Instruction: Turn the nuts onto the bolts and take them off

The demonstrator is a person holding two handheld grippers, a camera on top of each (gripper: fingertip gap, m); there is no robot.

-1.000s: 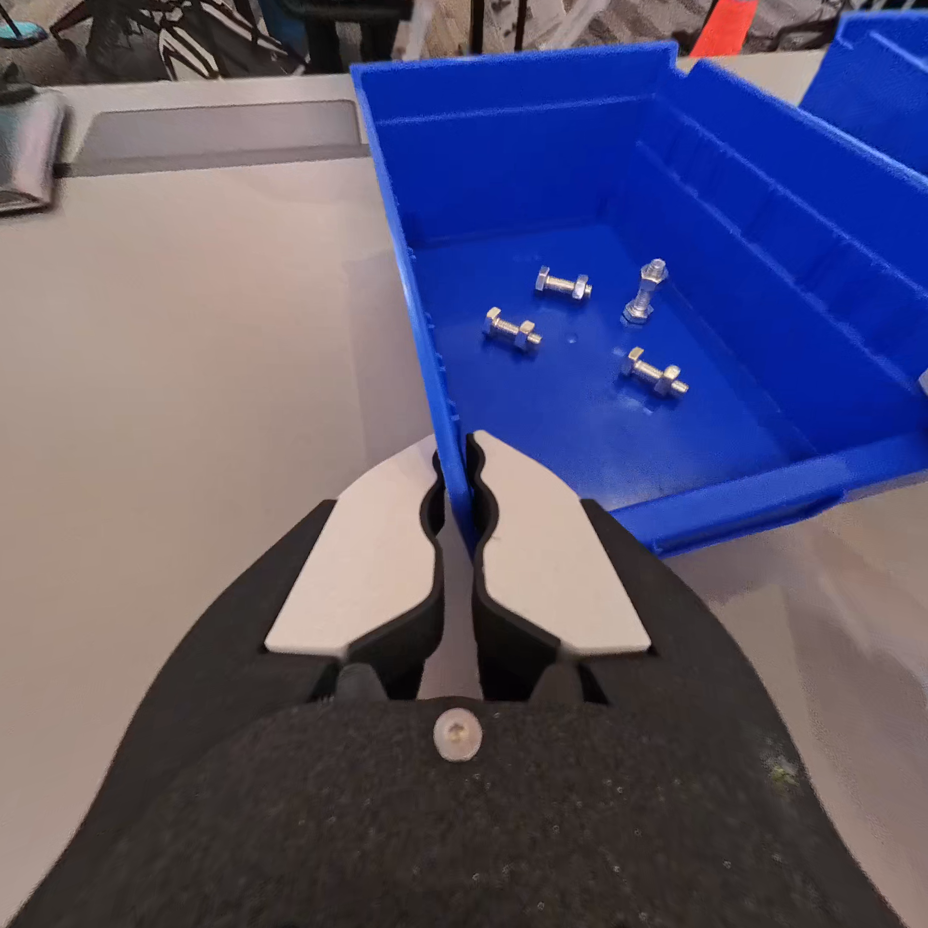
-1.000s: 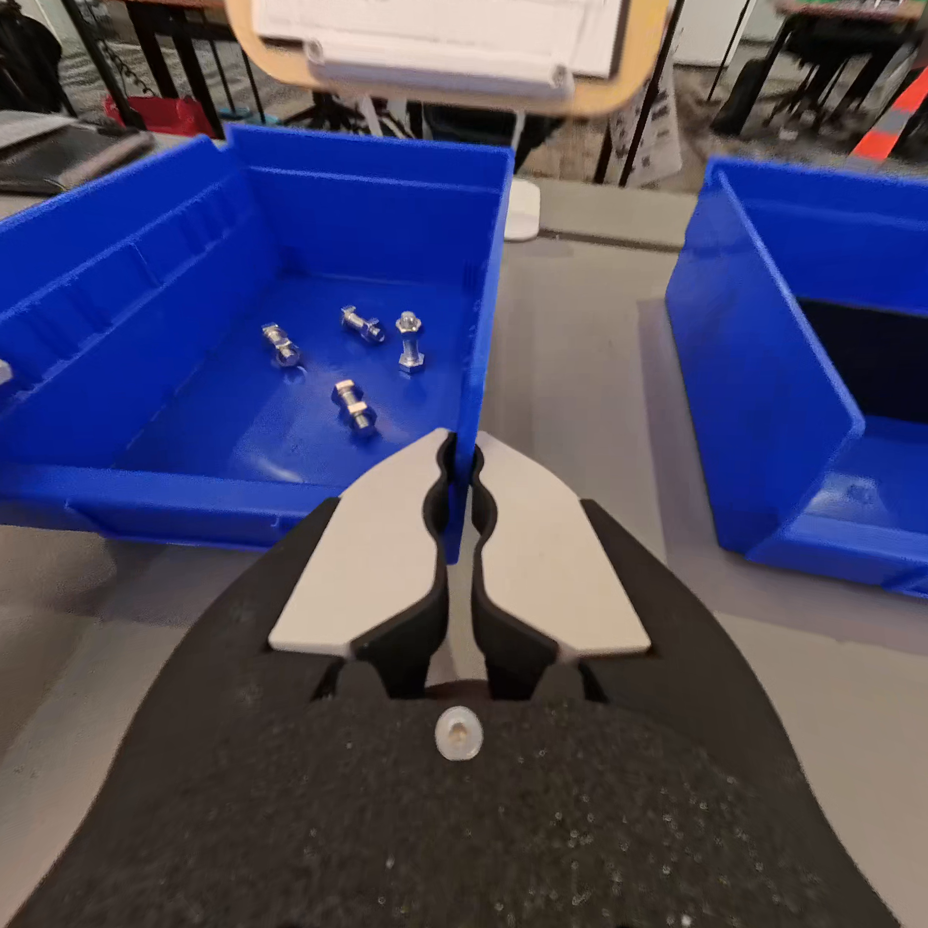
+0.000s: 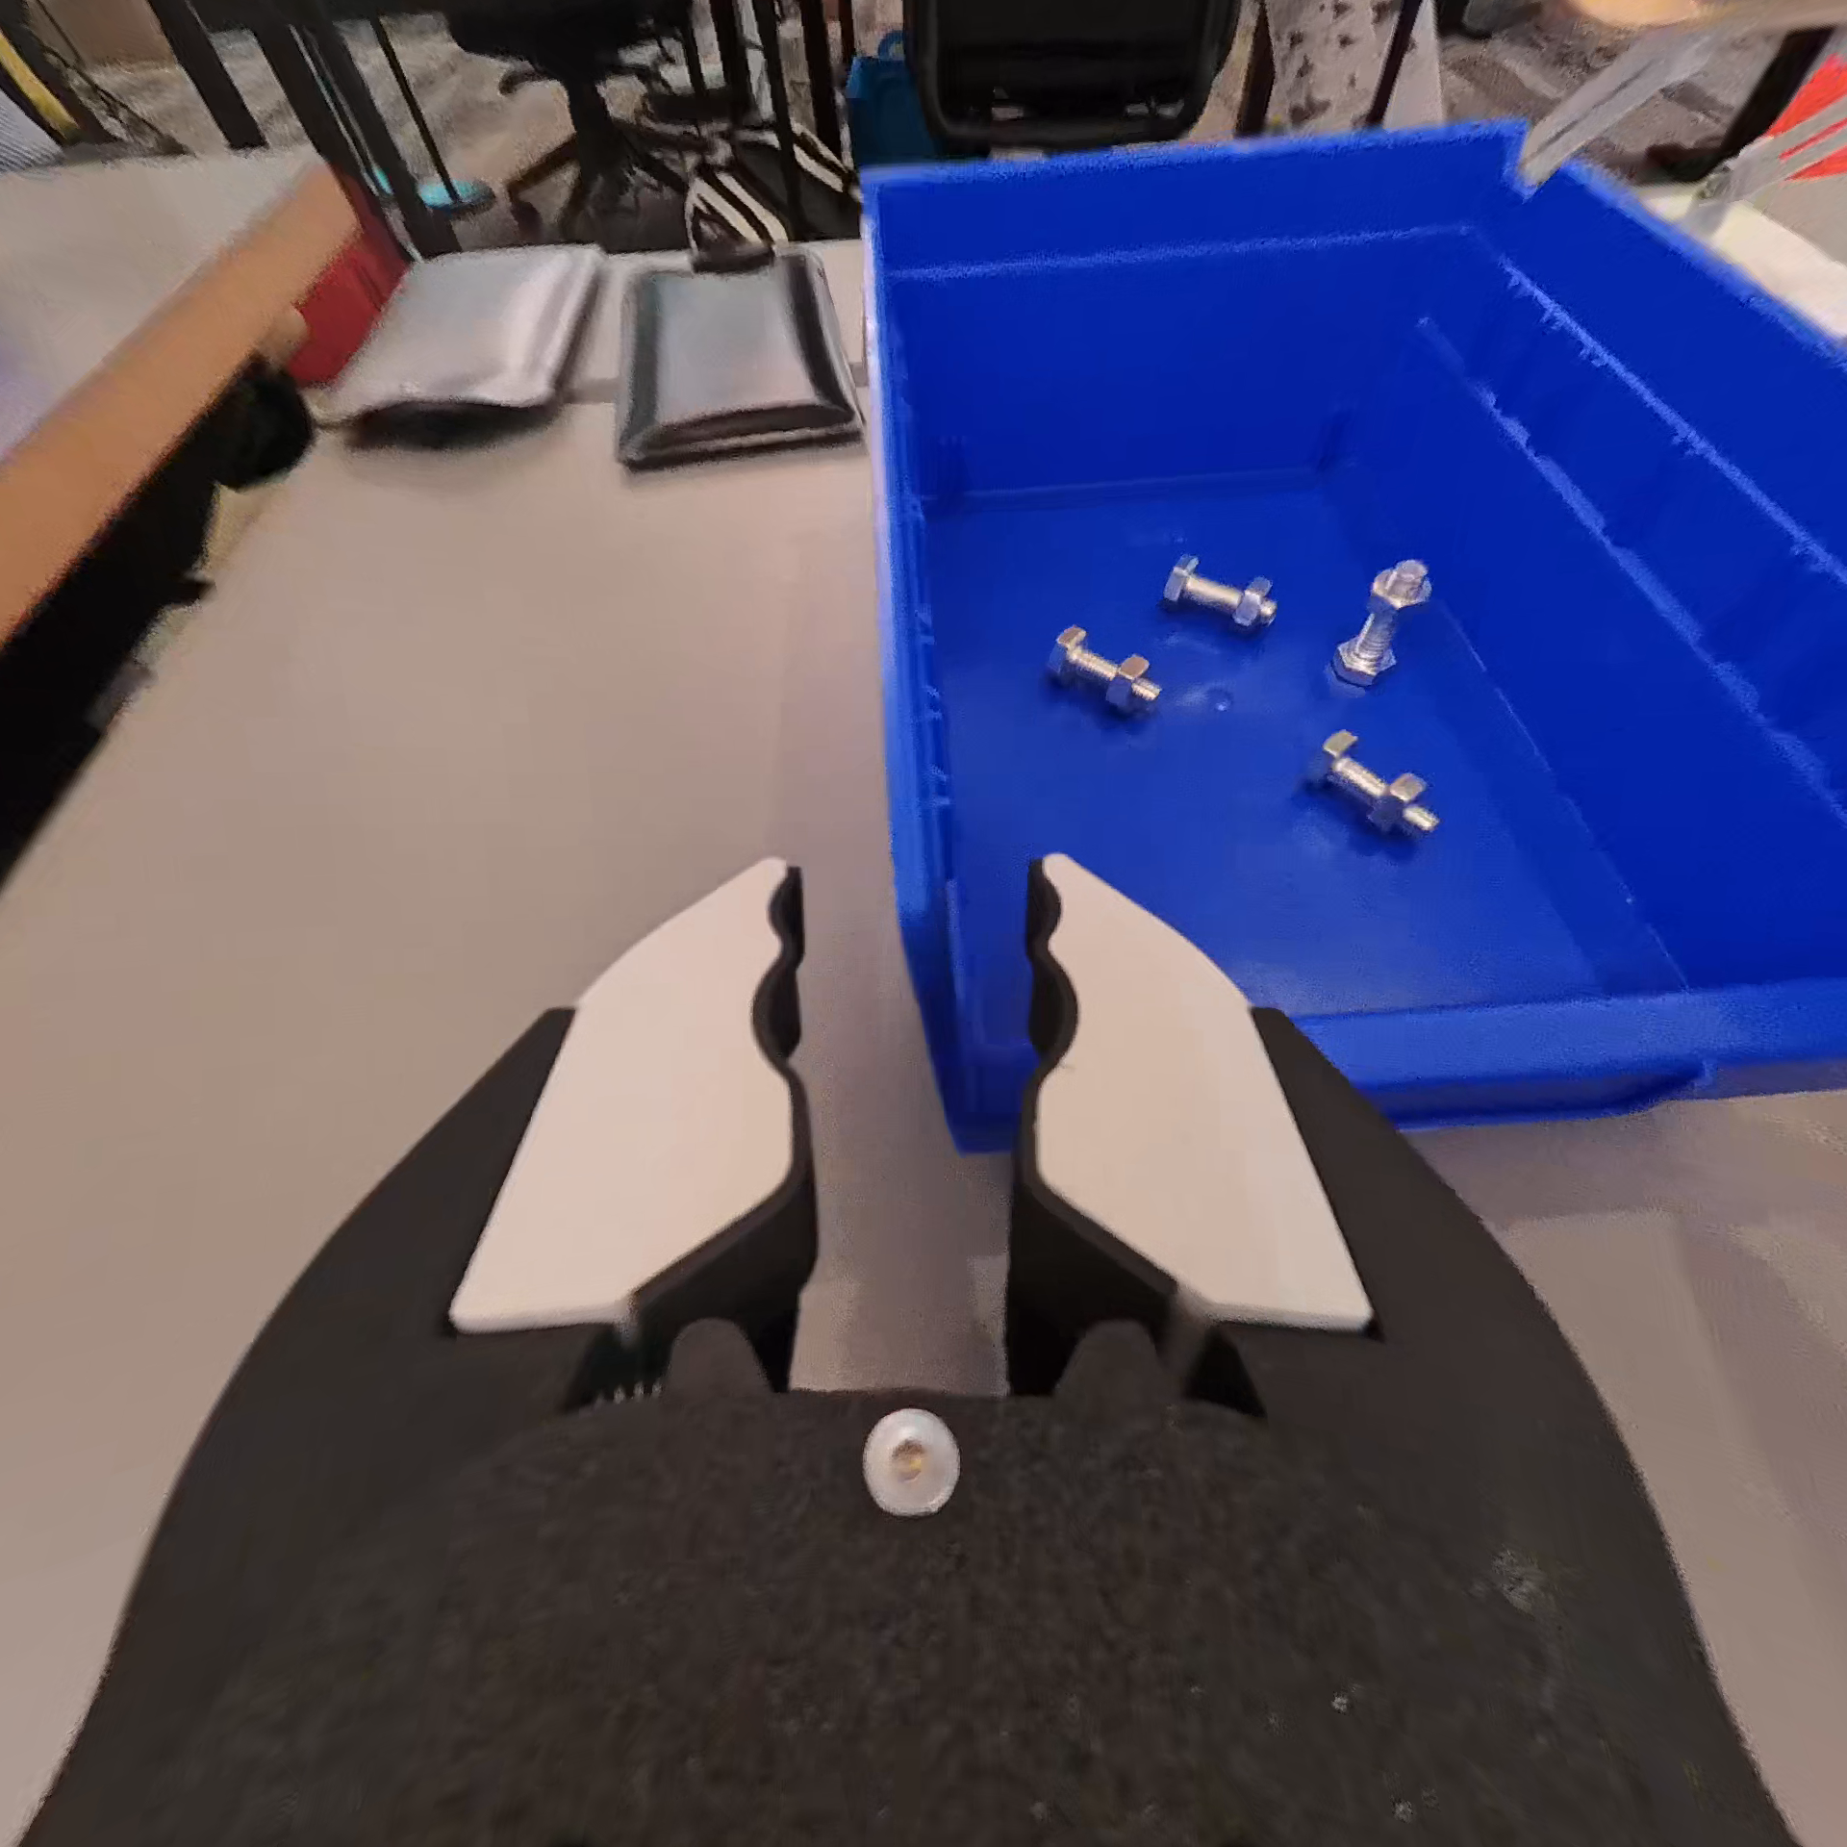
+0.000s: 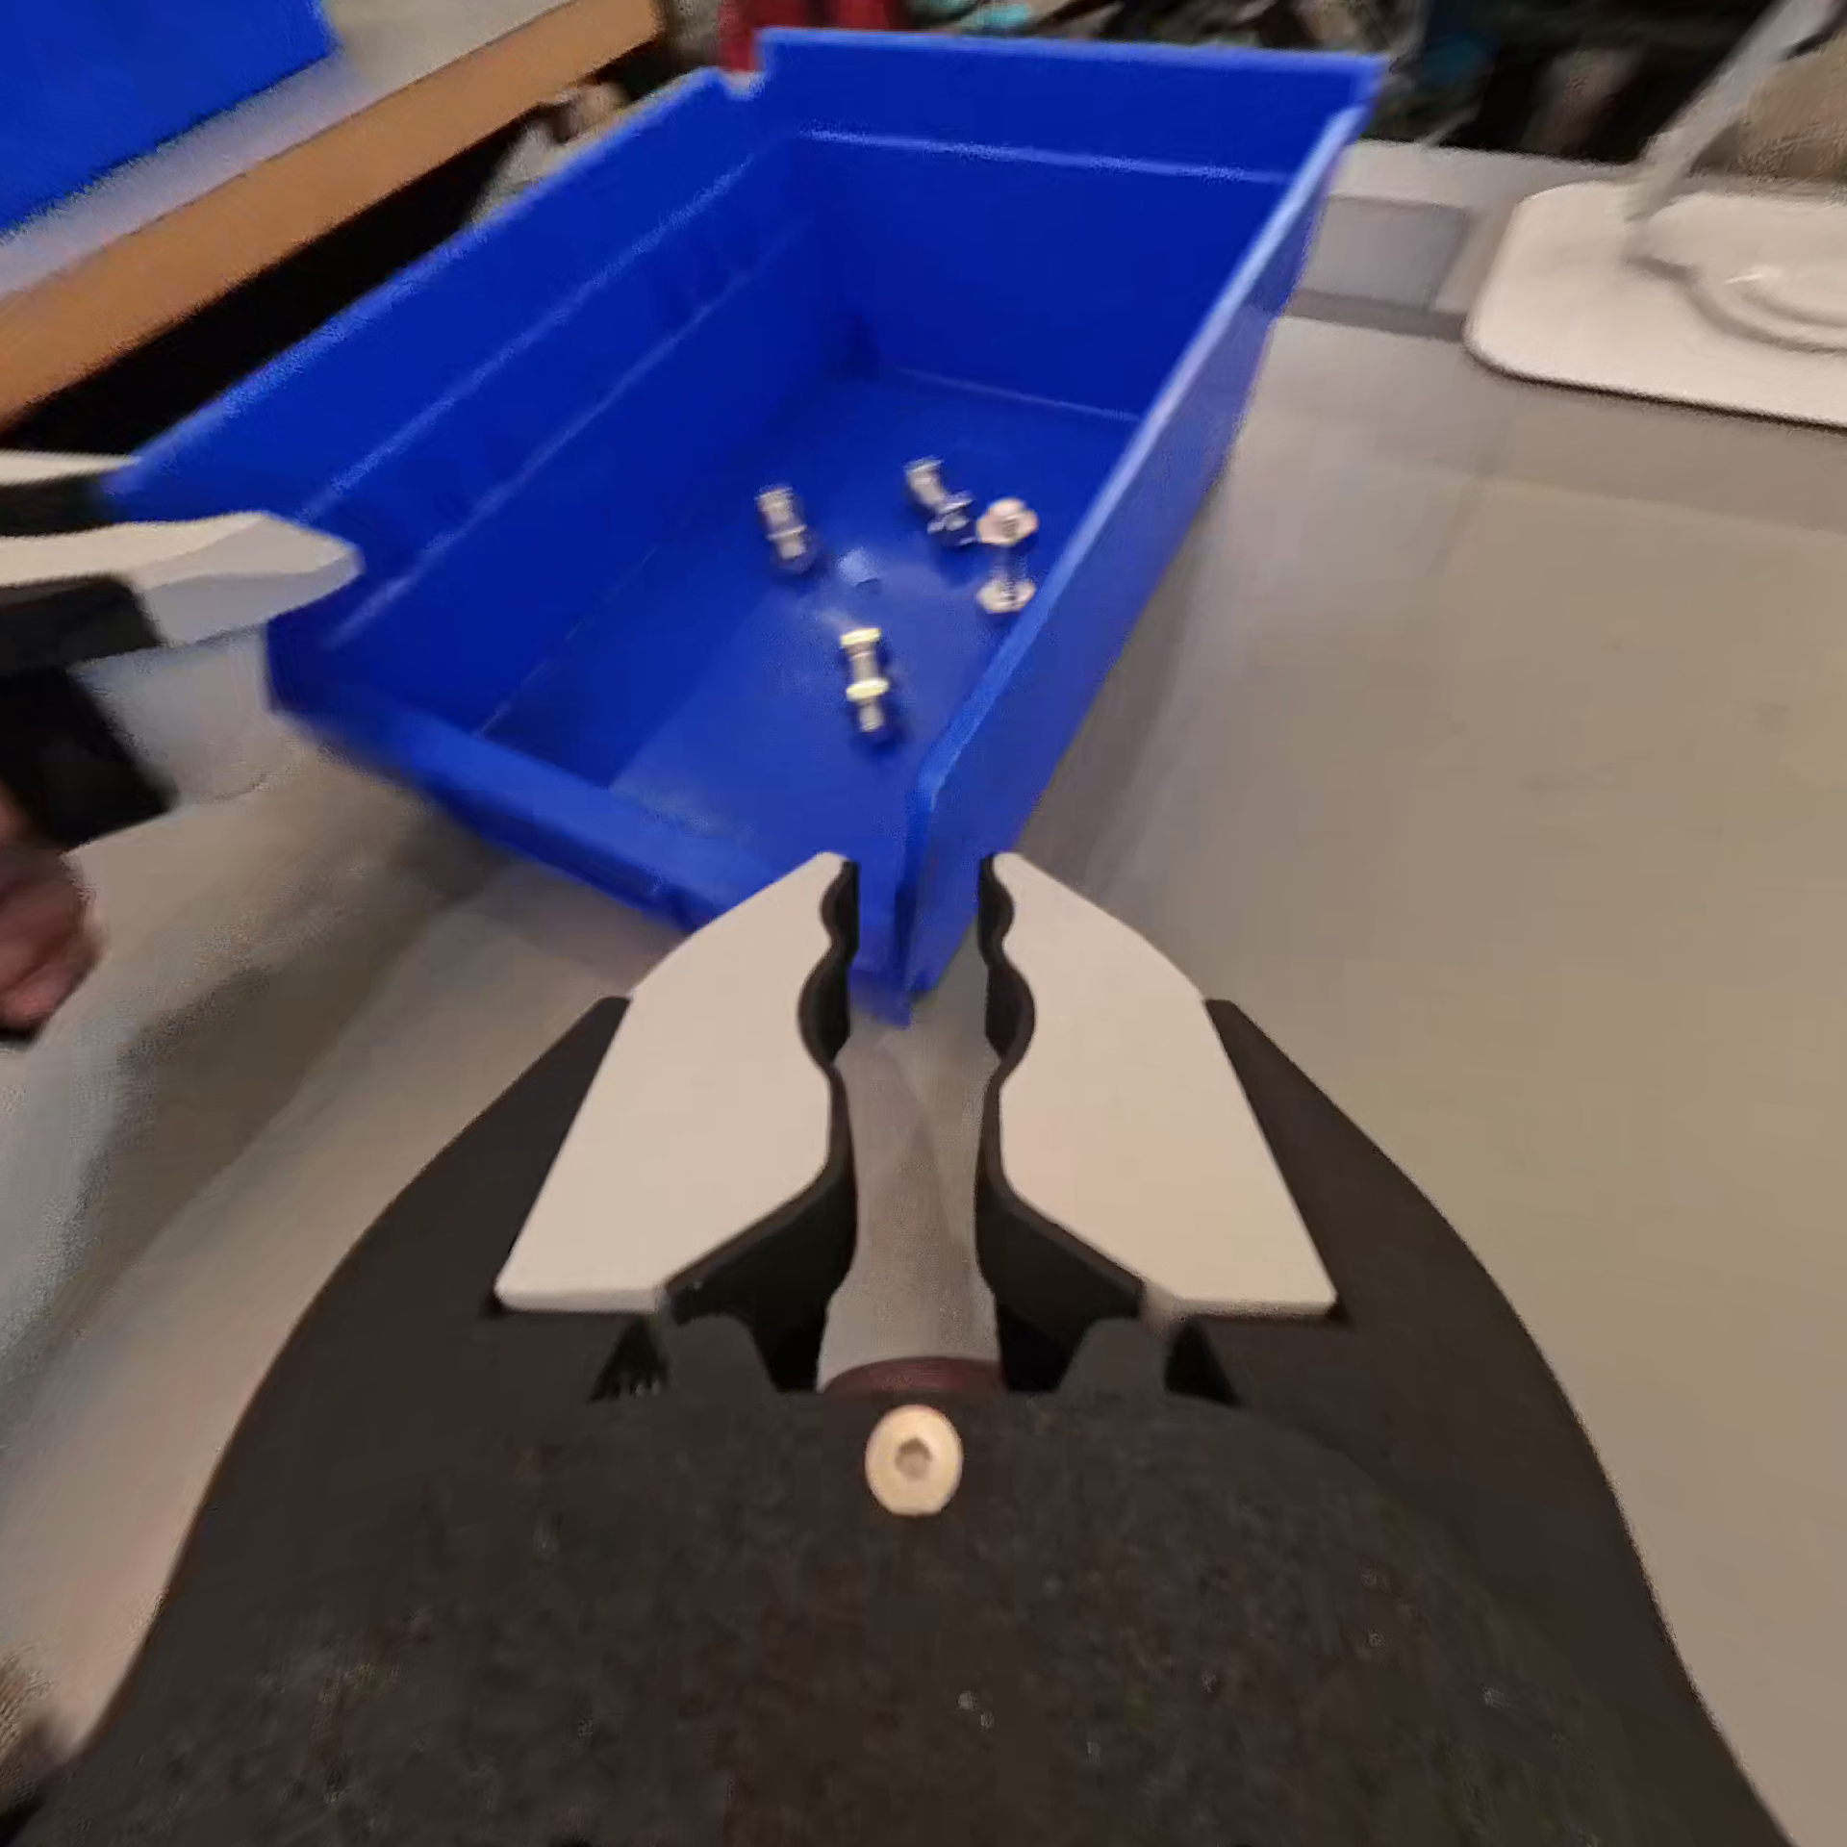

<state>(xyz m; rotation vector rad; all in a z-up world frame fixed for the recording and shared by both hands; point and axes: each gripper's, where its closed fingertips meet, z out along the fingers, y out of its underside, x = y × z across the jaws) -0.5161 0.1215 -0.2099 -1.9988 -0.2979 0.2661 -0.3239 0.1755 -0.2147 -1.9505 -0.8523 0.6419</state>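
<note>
Several silver bolts with nuts on them lie in a blue bin (image 3: 1179,210), among them one at the left (image 3: 1104,672), one at the back (image 3: 1217,590) and one standing tilted (image 3: 1379,625). My left gripper (image 3: 915,880) is open and empty, its fingers either side of the bin's left wall at the near corner. My right gripper (image 4: 918,870) is open and empty, astride the bin's (image 4: 1049,100) right near corner. The right wrist view is blurred but shows the bolts (image 4: 868,680) and the left gripper (image 4: 200,580) at the bin's far side.
A dark pouch (image 3: 735,350) and a silver pouch (image 3: 480,340) lie on the grey table behind the bin's left side. A wood-edged table (image 3: 150,370) stands at the left. A white stand base (image 4: 1659,290) sits right of the bin. A hand (image 4: 30,929) shows at the left edge.
Both grippers were shut on the bin's side walls and have now opened. Both views have swung, and the second blue bin on the right has left the right wrist view.
</note>
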